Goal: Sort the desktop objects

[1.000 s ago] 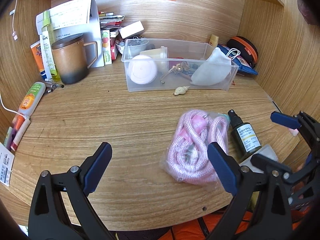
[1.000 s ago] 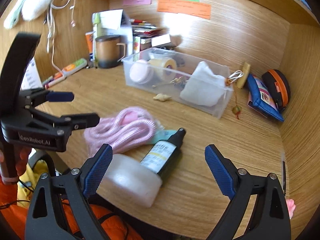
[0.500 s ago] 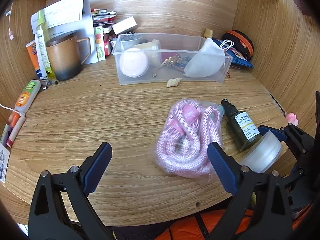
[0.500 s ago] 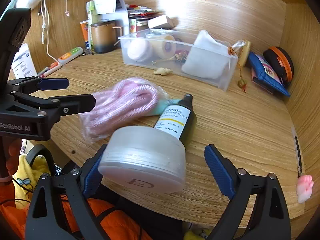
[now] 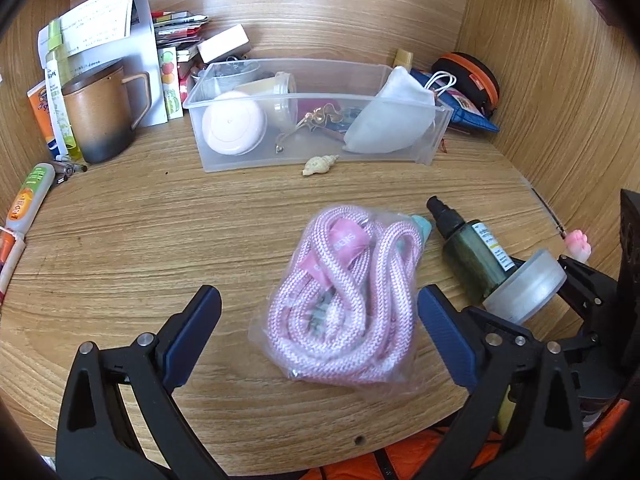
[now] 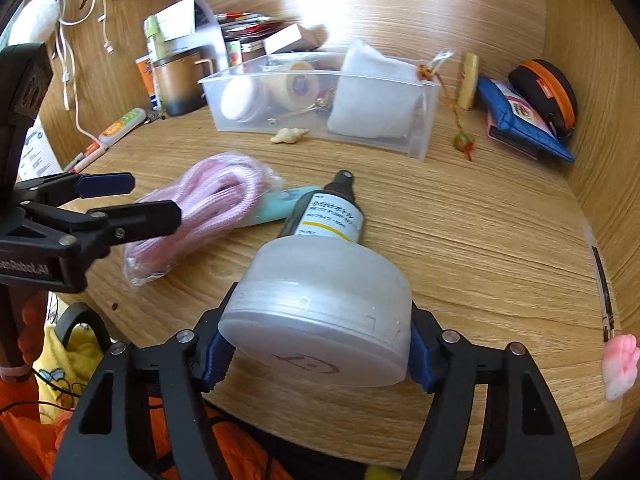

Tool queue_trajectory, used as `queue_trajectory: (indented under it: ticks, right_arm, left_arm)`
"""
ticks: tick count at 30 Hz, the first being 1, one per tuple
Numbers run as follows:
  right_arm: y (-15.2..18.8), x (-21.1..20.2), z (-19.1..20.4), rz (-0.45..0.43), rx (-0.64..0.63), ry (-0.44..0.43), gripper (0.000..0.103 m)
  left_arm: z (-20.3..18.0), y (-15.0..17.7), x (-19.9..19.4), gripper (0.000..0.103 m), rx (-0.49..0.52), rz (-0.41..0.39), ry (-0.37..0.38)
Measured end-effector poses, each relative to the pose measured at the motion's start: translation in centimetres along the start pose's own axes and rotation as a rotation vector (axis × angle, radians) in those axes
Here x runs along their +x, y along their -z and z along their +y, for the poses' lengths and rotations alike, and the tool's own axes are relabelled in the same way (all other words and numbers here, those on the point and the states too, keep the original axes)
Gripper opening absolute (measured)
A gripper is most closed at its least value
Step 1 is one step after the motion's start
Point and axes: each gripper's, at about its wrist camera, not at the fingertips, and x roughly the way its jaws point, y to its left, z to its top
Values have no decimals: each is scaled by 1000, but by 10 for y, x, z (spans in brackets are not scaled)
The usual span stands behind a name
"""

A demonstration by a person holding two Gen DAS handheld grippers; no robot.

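Observation:
My right gripper is shut on a frosted round jar at the desk's front edge; the jar also shows in the left wrist view. A dark spray bottle lies just beyond it. My left gripper is open over a bagged pink rope, its right pad close to the bag, its left pad well clear. The rope also shows in the right wrist view. A clear plastic bin at the back holds a pink round case, a tape roll, trinkets and a white mask.
A small seashell lies in front of the bin. A brown mug, tubes and papers stand at the back left. A blue pouch and an orange-trimmed black case sit at the back right. A pink paw charm lies at the right edge.
My right gripper has closed its jaws onto the frosted jar. My left gripper has moved in over the pink rope, still open.

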Motion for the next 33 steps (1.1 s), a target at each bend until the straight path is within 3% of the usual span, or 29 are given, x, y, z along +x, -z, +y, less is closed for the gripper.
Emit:
queue_trajectory:
  ticks: [7, 16, 26, 30, 33]
  right_arm:
    - [-7, 0, -22, -4, 54, -20, 66]
    - [-20, -13, -38, -37, 57, 21, 66]
    - [-33, -21, -45, -67, 58, 34, 66]
    - [-36, -25, -43, -73, 40, 44, 66]
    - [-37, -29, -41, -77, 28, 61, 66]
  left_arm:
    - [-11, -8, 3, 100, 32, -5, 33]
    - [-14, -7, 39, 100, 40, 85, 15]
    - [-16, -6, 44, 100, 62, 28, -3]
    - [-12, -8, 42, 79, 63, 15, 32]
    - [-9, -10, 40, 73, 65, 7, 33]
